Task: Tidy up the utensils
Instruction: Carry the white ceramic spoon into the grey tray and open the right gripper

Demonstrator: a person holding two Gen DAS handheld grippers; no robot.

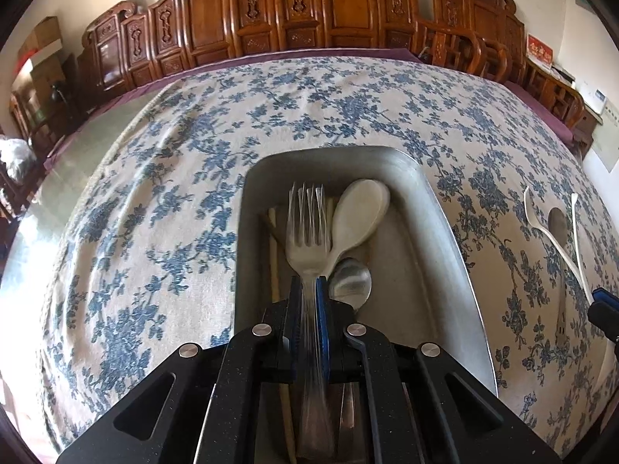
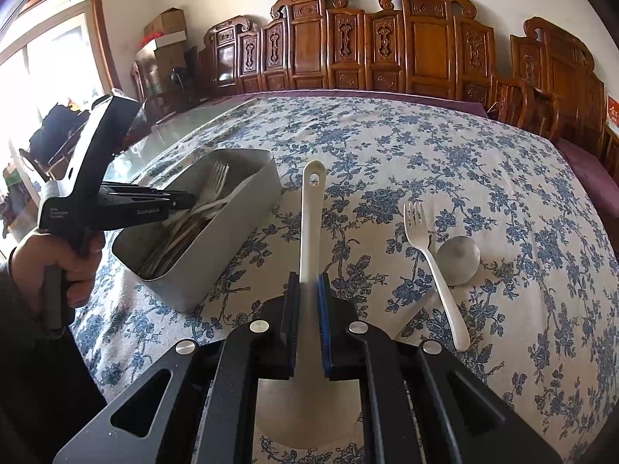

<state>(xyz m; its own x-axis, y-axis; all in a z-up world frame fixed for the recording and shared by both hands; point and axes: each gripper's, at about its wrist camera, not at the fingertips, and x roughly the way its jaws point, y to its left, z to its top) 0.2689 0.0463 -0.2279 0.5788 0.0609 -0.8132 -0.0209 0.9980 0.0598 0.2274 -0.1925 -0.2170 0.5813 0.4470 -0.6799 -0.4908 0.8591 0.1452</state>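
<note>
Right gripper [image 2: 308,290] nearest, over the near edge of the worktop [image 2: 387,147]: fingers [image 2: 324,321] clenched on a white plastic spoon [image 2: 311,208]. Bowl end sits below the gripper body, handle runs up between the pads and sticks out beyond them, hang-hole at the far tip. Spoon tilted, pointing away across the floral cloth [image 2: 503,193].

Just right of it, lying flat on the cloth: white plastic fork [image 2: 433,270], tines toward the far edge, handle toward the near edge. A metal spoon [image 2: 458,254] lies against the fork's right side, touching or nearly so; only its bowl reads clearly.

Left side: left gripper [image 1: 308,290], a hand [image 2: 65,266] round its grip, poised over the metal tray [image 1: 433,239] near the worktop's left edge. Its fingers [image 1: 322,309] are clamped on the handle of a metal fork [image 1: 307,228], tines pointing at the tray's far wall. Fork image is blurred; cannot tell if it touches the pile below.

In the tray: pale serving spoon [image 1: 359,216] right of the fork head, metal spoon bowl [image 1: 351,282] nearer, chopsticks [image 1: 274,255] along the left wall. All lengthwise in one compartment.

Far edge: purple underlayer [image 1: 348,54] shows past the cloth, then a row of carved wooden chairs [image 1: 294,7] against the wall. Cardboard boxes [image 2: 166,34] in the far left corner by the window [image 2: 50,46].
</note>
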